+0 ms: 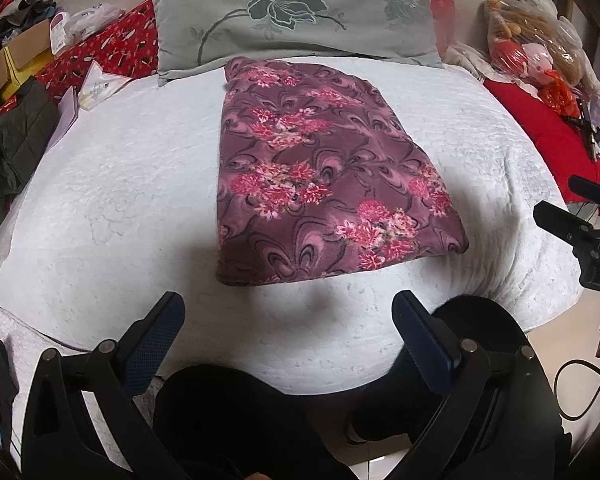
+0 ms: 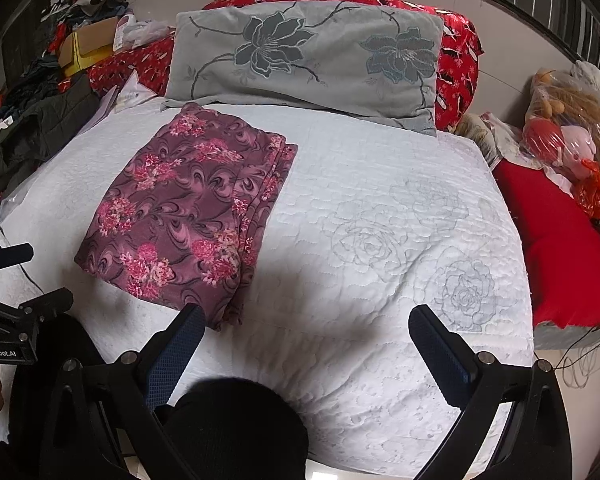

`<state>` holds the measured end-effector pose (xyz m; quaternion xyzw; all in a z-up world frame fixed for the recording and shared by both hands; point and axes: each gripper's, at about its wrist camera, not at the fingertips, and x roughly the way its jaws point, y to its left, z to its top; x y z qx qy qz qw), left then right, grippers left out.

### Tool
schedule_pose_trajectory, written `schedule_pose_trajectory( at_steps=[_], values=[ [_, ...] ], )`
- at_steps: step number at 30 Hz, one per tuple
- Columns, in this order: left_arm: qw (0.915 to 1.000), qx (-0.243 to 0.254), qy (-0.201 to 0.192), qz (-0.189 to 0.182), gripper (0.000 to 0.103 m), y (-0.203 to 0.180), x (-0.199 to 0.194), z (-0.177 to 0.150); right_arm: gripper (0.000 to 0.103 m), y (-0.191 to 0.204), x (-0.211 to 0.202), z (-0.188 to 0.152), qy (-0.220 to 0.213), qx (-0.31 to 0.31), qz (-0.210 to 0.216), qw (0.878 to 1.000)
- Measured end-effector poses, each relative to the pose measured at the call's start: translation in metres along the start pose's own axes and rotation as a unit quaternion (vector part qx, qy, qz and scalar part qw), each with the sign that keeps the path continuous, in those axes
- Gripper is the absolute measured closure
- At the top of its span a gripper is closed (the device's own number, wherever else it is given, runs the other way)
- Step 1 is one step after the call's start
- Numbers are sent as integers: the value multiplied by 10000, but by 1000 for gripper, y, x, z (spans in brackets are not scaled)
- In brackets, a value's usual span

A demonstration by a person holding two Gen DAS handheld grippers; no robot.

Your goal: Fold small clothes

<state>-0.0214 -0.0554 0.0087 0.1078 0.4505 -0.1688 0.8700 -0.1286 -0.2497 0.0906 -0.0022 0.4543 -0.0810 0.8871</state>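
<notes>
A folded purple garment with pink flowers (image 1: 324,176) lies flat on the white quilted bed (image 1: 120,208); in the right wrist view it (image 2: 188,216) lies left of centre, its layered edges facing right. My left gripper (image 1: 288,312) is open and empty, held above the bed's near edge, just short of the garment's near hem. My right gripper (image 2: 306,324) is open and empty, to the right of the garment's near corner, over bare quilt (image 2: 380,240). Each gripper shows at the edge of the other's view.
A grey flowered pillow (image 1: 296,12) lies at the head of the bed, against red bedding (image 2: 456,60). Clothes and boxes (image 1: 16,40) are piled at the left. A red cushion (image 2: 556,236) and bagged soft toys (image 2: 568,136) lie at the right. A cable (image 2: 584,360) hangs off the right side.
</notes>
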Motion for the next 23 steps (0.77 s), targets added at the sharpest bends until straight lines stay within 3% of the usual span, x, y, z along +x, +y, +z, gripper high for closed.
schedule_pose_trajectory(
  at_steps=[9, 17, 23],
  values=[
    [9997, -122, 58, -200, 0, -2, -1, -1, 0, 4, -7, -2, -40, -13, -4, 10000],
    [9992, 60, -293, -267, 0, -19, -17, 1, 1, 6, -10, -3, -55, 2, -6, 10000],
    [9990, 107, -270, -327, 0, -25, -19, 4, 0, 6, -11, -4, -61, 7, -22, 10000]
  ],
)
